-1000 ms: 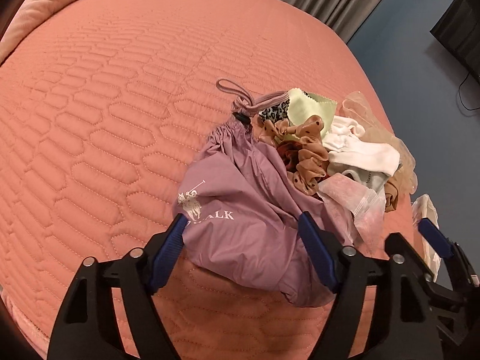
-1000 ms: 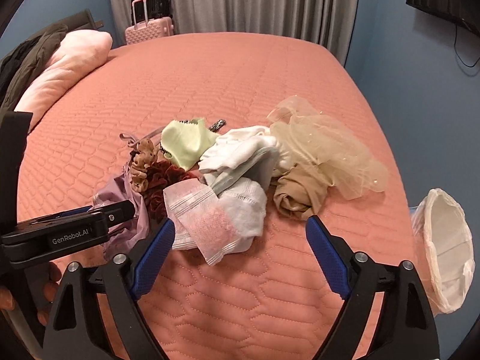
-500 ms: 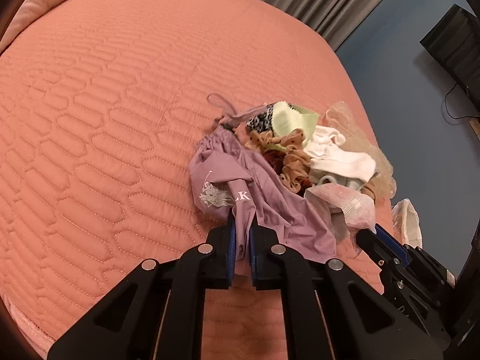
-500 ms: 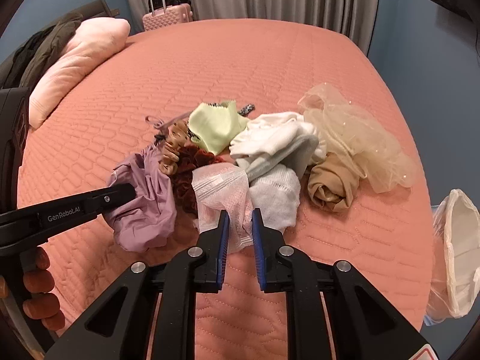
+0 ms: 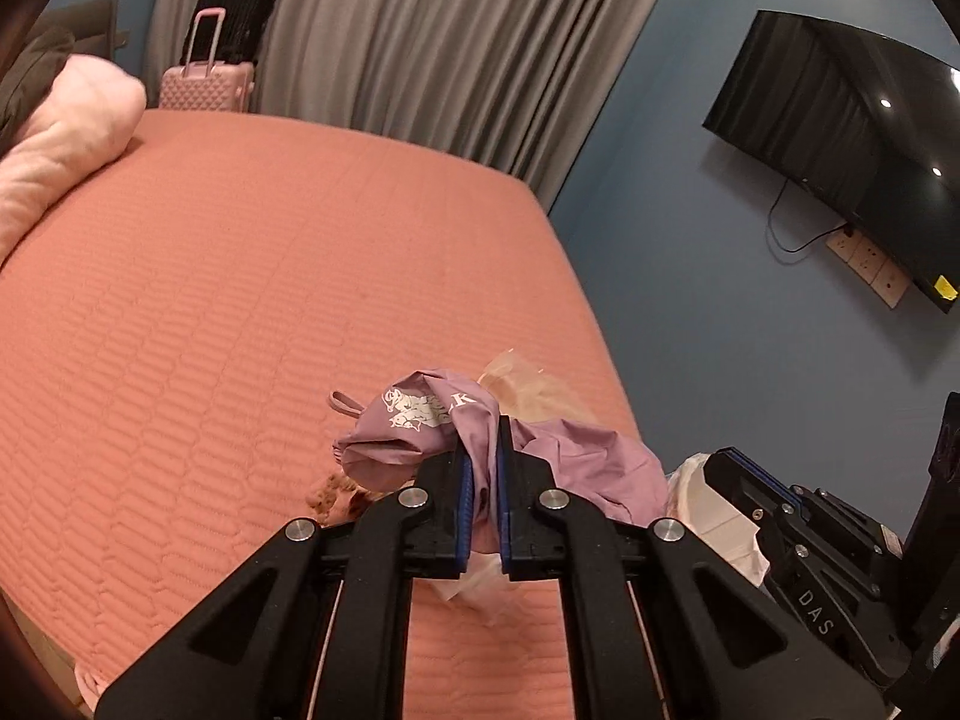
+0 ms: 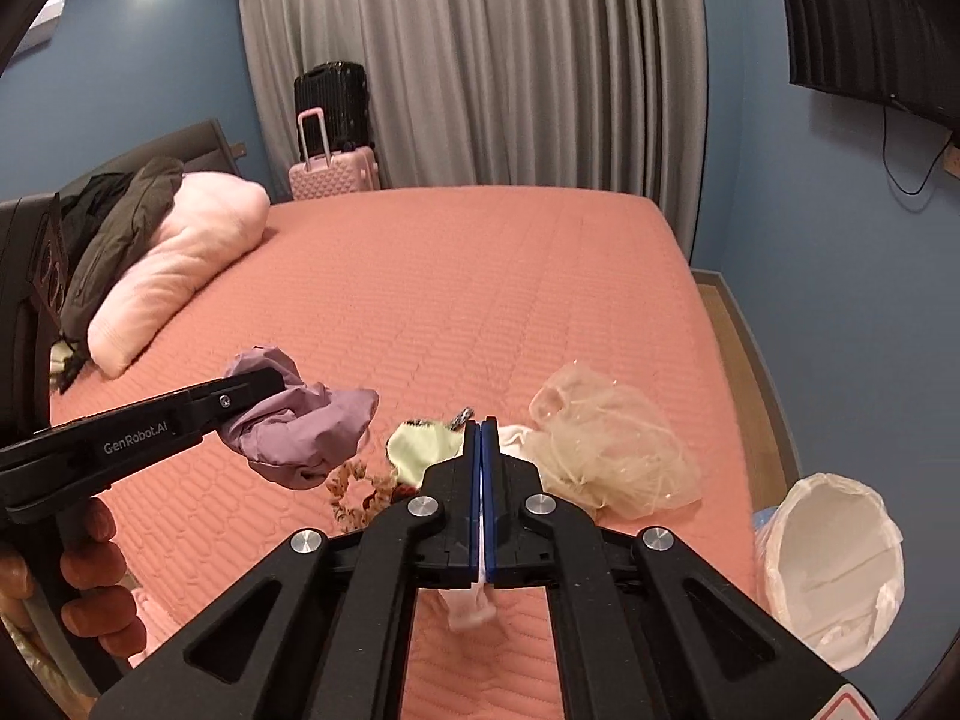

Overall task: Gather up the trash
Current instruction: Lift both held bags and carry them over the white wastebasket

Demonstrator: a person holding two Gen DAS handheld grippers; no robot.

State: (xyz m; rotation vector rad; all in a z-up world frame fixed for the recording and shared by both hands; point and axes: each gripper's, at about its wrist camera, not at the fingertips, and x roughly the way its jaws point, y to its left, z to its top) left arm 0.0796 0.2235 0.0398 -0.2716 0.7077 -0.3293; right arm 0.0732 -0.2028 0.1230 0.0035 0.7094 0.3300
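Observation:
My left gripper (image 5: pixel 482 429) is shut on a purple drawstring bag (image 5: pixel 414 414) with a white logo and holds it up above the salmon bedspread (image 5: pixel 240 330). In the right wrist view the left gripper (image 6: pixel 264 387) and the purple bag (image 6: pixel 312 426) hang at the left. My right gripper (image 6: pixel 482 423) is shut on a pinkish clear plastic bag (image 6: pixel 474 606), which dangles below the pads. A pile stays on the bed: beige tulle (image 6: pixel 612 450), a yellow-green cloth (image 6: pixel 420 444), brown scrunchies (image 6: pixel 354 489).
A bin with a white liner (image 6: pixel 834 546) stands off the bed's right edge. A pink pillow (image 6: pixel 180 264) and a dark jacket (image 6: pixel 120 222) lie at the head. Suitcases (image 6: pixel 333 138) stand by the grey curtain. A television (image 5: pixel 840 138) hangs on the blue wall.
Both grippers went from open to shut, the left on the purple bag and the right on the plastic bag. Both then rose, lifting those items off the pile.

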